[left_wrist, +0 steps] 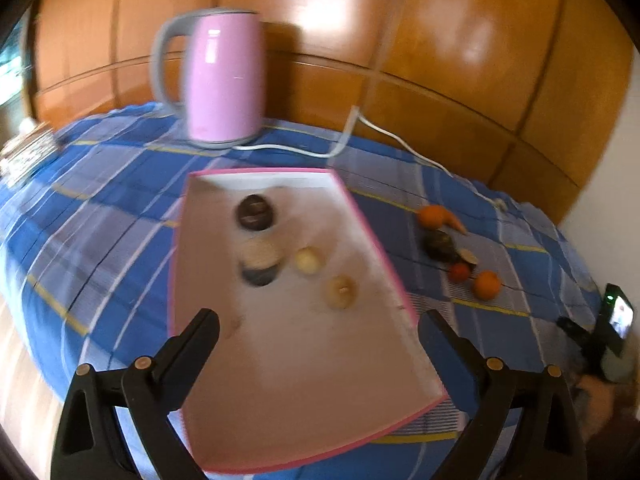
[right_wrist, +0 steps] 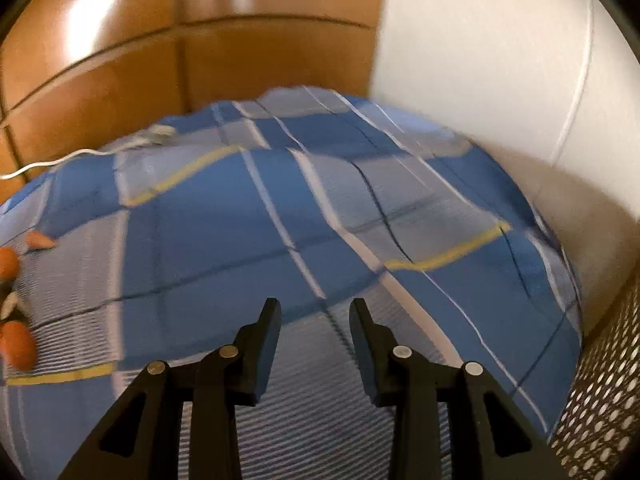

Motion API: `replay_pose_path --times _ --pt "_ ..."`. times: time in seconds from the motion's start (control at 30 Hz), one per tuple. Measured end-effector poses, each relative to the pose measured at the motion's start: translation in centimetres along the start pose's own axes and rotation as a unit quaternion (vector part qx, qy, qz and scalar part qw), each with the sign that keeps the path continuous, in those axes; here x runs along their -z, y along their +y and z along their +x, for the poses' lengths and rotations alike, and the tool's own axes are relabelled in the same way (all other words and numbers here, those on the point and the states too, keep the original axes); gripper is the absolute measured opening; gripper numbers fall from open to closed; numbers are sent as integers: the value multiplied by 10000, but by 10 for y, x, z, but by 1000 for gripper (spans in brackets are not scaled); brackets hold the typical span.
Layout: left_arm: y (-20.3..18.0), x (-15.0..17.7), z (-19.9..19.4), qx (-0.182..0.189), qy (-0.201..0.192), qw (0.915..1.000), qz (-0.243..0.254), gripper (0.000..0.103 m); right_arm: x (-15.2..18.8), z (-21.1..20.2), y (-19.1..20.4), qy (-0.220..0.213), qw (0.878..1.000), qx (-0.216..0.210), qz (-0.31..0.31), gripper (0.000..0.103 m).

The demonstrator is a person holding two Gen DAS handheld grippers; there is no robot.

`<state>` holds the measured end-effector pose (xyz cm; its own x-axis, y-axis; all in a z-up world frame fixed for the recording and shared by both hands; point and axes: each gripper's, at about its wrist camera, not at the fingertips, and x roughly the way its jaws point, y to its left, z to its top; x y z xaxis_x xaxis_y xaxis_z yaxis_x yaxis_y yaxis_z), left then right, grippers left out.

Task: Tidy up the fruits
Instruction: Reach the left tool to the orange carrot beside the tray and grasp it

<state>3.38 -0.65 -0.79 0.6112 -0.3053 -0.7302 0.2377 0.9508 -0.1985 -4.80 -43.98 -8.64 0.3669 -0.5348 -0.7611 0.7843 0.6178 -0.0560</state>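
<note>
A white tray with a pink rim (left_wrist: 304, 360) lies on the blue checked cloth (left_wrist: 100, 208). It holds several round fruits: a dark one (left_wrist: 255, 211), a pale one (left_wrist: 261, 254) and two yellowish ones (left_wrist: 307, 260) (left_wrist: 341, 291). My left gripper (left_wrist: 319, 315) hangs open above the tray's near half with nothing between its fingers. To the right of the tray on the cloth lie two oranges (left_wrist: 432, 215) (left_wrist: 486, 285), a dark fruit (left_wrist: 440, 245) and a small red one (left_wrist: 460, 272). My right gripper (right_wrist: 316, 305) is over bare cloth, its jaws a narrow gap apart and empty. The oranges (right_wrist: 16, 344) show at that view's left edge.
A pink kettle (left_wrist: 224, 80) stands behind the tray, its white cord (left_wrist: 400, 140) trailing right along the cloth. Wooden panelling runs behind the table. A perforated metal basket (right_wrist: 604, 400) stands past the cloth's right edge by a white wall. A stack of things (left_wrist: 28, 148) sits far left.
</note>
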Motion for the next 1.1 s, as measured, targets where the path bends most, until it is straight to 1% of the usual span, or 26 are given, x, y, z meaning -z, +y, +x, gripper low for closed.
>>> replay_pose_path --times 0.03,0.07,0.13,0.17,0.2,0.27,0.33,0.43,0.5,0.57,0.63,0.67,0.77,0.8,0.83,0.87,0.9,0.93,1.0,1.03,1.1 --pt "-6 -4 1 85 47 9999 50 99 3 2 -5 12 9999 -35 94 39" --pt "-12 -10 4 171 100 9997 106 97 5 0 -6 -109 9999 2 109 42" --pt "-25 -22 13 307 248 9989 251 94 8 -2 -2 -161 9998 123 6 42" --pt "-32 -27 17 414 336 9981 324 89 9 -2 -3 -167 9998 127 -23 42" --pt "-42 -35 23 584 453 9963 429 86 10 -4 -1 -172 9998 130 -28 42" --pt "-57 -46 31 745 539 9940 593 84 11 -6 -3 -182 9998 109 -1 42" --pt "-78 -59 40 1011 680 9893 799 79 12 -7 -3 -194 9997 114 1 42" --pt "-109 -74 55 1271 832 9831 1021 67 9 0 -2 -206 9997 140 -12 42" --pt "-127 -83 67 1437 943 9793 1067 55 8 3 1 -208 9997 158 -22 42" --pt "-145 -93 83 1617 1109 9746 1079 47 7 5 3 -212 9996 172 -33 42" --pt "-159 -104 102 1669 1244 9719 1098 47 7 6 3 -215 9996 175 -37 42" --pt "-165 -109 112 1627 1272 9718 1141 47 7 7 3 -217 9996 178 -39 42" --pt "-186 -119 140 1402 1287 9665 1724 47 7 7 4 -225 9996 186 -44 42" --pt "-194 -120 148 1339 1308 9611 2029 47 7 7 4 -224 9996 186 -43 42" --pt "-201 -119 156 1269 1347 9531 2393 48 7 7 4 -223 9996 185 -44 42" --pt "-205 -117 163 1171 1348 9476 2648 48 7 7 4 -224 9996 185 -44 42" --pt "-210 -115 170 1090 1388 9406 2900 50 7 7 4 -224 9996 186 -47 42" --pt "-213 -113 179 1035 1502 9316 3145 53 7 7 4 -226 9995 193 -51 42" --pt "-218 -108 190 832 1540 9212 3476 61 7 7 5 -230 9995 209 -65 42" --pt "-221 -105 196 776 1601 9129 3673 62 7 7 5 -231 9995 214 -68 42" --pt "-225 -102 207 666 1661 9038 3887 62 7 7 5 -234 9994 224 -76 42"
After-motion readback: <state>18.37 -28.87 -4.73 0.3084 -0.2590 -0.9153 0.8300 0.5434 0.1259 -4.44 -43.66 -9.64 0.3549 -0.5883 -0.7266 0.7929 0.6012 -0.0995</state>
